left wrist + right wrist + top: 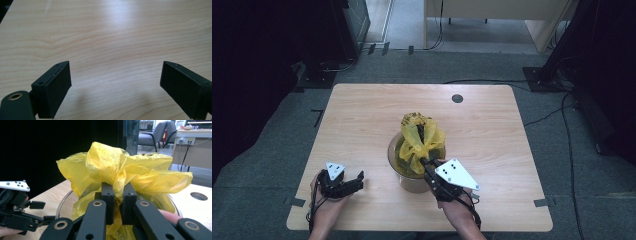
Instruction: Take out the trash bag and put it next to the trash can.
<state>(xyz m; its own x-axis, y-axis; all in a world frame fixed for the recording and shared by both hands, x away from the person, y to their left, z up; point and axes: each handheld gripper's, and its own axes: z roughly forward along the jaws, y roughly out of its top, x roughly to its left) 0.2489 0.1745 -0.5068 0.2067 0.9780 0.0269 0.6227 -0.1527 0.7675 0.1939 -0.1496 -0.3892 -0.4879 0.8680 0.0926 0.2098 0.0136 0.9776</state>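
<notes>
yellow plastic bag (421, 141) sits bunched up in a round bin (411, 182) in the middle of the wooden tabletop (362, 110), pinched tight by the right claw (117, 195), while the left claw (115, 87) is spread wide, holding nothing, near the left edge.

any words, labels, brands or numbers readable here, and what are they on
None can be read.
Yellow plastic bag: dark marks at its top in the high view, too small to tell if they are print.
Grey plate on the right claw: black dots, no letters.
Table: bare wood grain.
</notes>
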